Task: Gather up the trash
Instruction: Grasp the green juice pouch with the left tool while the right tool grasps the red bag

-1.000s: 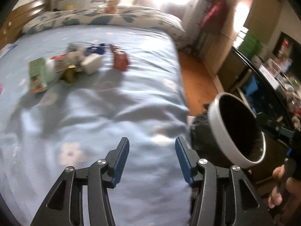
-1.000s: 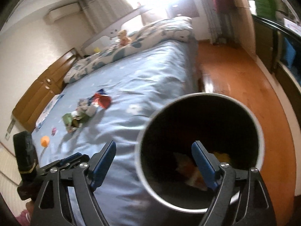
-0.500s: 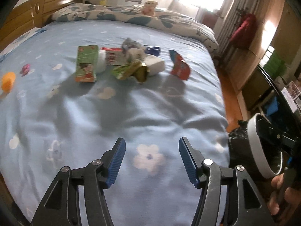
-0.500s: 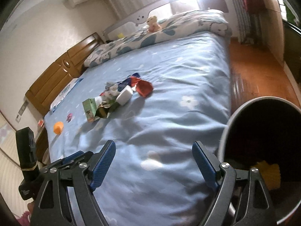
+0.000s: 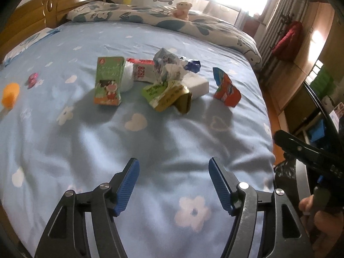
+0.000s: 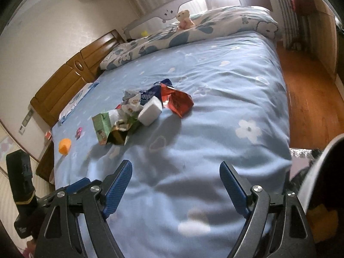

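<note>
A pile of trash lies in the middle of the blue bed: a green carton, a gold-green wrapper, a white block, a red-orange packet and crumpled paper. The right wrist view shows the same pile, with the red packet and white block. My left gripper is open and empty, well short of the pile. My right gripper is open and empty. The white-rimmed bin stands at the bed's right edge.
An orange toy and a small pink item lie at the bed's left. A folded quilt with a teddy lies at the head. Wooden floor runs along the right side.
Both grippers swung left from the bin toward the bed. The trash pile is now centred ahead, and the bin has slid to the right edge of both views.
</note>
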{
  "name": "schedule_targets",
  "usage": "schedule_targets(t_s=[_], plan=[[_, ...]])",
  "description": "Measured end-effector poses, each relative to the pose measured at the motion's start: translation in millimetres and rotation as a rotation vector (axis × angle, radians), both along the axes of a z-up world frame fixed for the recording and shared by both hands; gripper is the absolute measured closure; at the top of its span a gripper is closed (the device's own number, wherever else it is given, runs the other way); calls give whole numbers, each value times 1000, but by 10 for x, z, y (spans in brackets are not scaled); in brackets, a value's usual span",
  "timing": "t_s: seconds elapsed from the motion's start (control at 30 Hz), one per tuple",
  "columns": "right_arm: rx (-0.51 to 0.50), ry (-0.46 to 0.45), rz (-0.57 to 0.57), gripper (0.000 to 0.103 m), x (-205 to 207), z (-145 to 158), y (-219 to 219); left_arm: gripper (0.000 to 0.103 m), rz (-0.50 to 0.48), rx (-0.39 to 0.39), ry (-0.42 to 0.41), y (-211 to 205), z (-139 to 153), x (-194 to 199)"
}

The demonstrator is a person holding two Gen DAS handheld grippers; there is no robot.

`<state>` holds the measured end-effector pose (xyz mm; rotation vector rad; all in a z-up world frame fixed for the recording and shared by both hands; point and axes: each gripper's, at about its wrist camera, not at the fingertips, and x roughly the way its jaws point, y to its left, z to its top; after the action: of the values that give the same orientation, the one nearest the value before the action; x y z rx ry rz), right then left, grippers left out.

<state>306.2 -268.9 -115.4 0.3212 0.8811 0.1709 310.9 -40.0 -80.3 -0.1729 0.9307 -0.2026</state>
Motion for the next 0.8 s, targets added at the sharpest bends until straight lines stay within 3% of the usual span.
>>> schedule_targets(t_s=[0.67, 0.7, 0.8], plan=[[1, 23, 34, 20, 1149, -294, 48, 32, 14, 43, -7, -200, -166, 971], [3, 27, 36, 21, 1183, -315, 48, 32, 21, 47, -11, -203, -185, 995], [-11, 50, 39, 48, 1272, -400, 70, 36, 34, 55, -17, -213, -252, 1071]])
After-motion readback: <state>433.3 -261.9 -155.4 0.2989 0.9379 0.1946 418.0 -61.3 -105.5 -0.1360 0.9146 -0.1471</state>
